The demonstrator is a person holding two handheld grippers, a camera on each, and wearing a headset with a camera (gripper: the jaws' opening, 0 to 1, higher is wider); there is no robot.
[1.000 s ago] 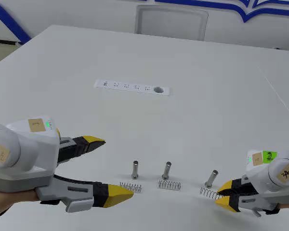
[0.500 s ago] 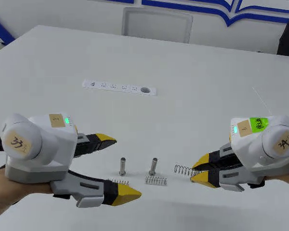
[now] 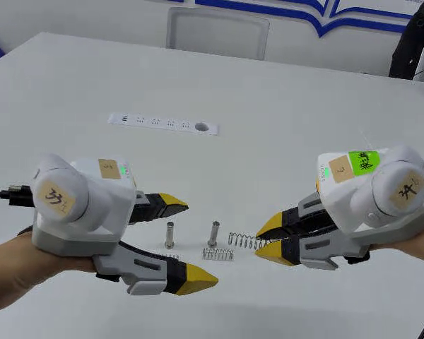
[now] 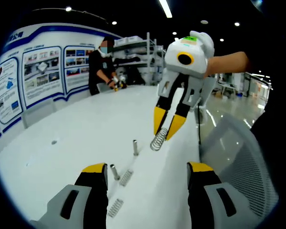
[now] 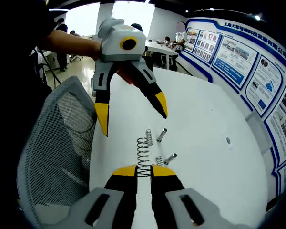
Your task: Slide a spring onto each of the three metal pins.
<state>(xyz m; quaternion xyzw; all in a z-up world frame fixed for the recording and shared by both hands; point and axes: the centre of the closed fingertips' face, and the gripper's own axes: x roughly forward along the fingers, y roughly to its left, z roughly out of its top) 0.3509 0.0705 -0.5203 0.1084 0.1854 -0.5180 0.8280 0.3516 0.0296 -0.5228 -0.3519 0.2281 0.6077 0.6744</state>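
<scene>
The right gripper (image 3: 263, 240) pinched one end of a spring (image 3: 242, 240), which stuck out from its tips toward the left gripper (image 3: 198, 244), whose jaws were spread wide. Between them a pin (image 3: 213, 233) stood upright on the white table (image 3: 283, 141) near the spring's free end. A second pin (image 3: 169, 234) stood further left, and a loose spring (image 3: 218, 253) lay just before them.

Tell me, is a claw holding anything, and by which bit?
The right gripper pinches a spring by one end; the left gripper is open, empty.
</scene>
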